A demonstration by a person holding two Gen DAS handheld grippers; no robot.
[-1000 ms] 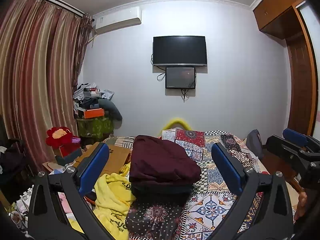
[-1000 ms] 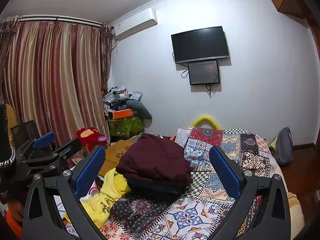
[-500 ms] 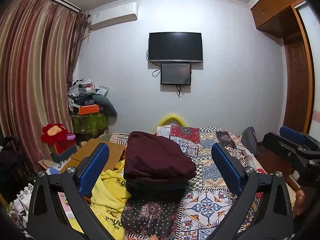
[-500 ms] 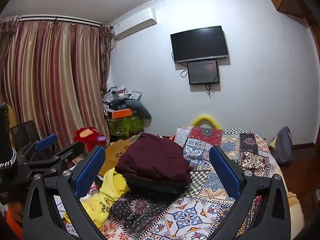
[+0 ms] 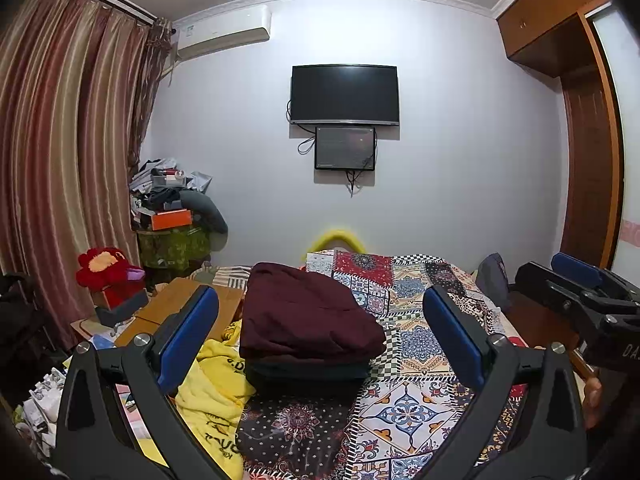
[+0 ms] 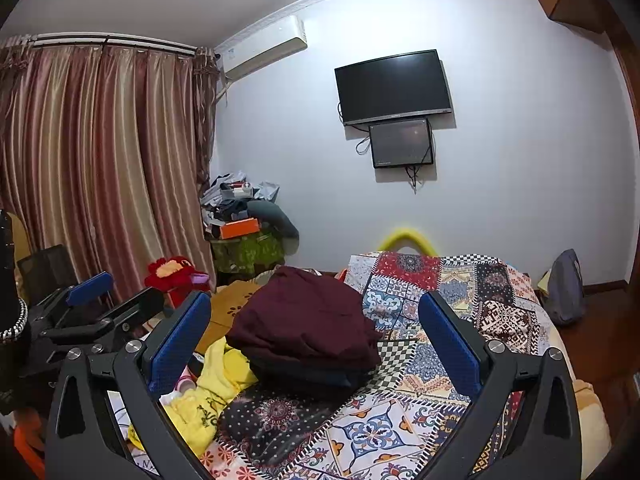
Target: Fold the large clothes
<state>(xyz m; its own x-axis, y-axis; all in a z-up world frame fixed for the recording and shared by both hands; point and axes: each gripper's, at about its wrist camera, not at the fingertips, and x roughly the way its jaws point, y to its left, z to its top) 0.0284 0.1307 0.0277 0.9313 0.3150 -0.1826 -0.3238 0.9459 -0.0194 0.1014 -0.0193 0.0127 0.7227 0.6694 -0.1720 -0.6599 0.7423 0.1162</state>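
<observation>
Two folded pieces: maroon garment stacked on a dark garment, mid-bed, on the patchwork bedspread. Edges fairly square, top one a bit puffy.
Stack position: ahead of both grippers, framed between each pair of blue pads, nothing touching it.
Next candidate: yellow garment, crumpled, lying just left of the stack and up against it, spilling toward the bed's left edge. Black print on it, unreadable.
Left gripper: jaws spread wide, empty, held above the bed, well short of any cloth.
Right gripper: same story, wide apart, holding nothing, hovering. Seen from the left cam it sits off to the right, near the bed's edge.
Step in hand: looks like a pause between garments. Stack done, yellow one not yet picked up. My read only.
Next move needs: both grippers swing left & drop to the yellow garment, pinch two corners or the shoulders, lift, spread flat on free bedspread near the front.
Watch for: dragging the yellow cloth could nudge the stack, since they touch.
Around: cardboard box and red plush toy left of bed, curtains, TV on far wall.
</observation>
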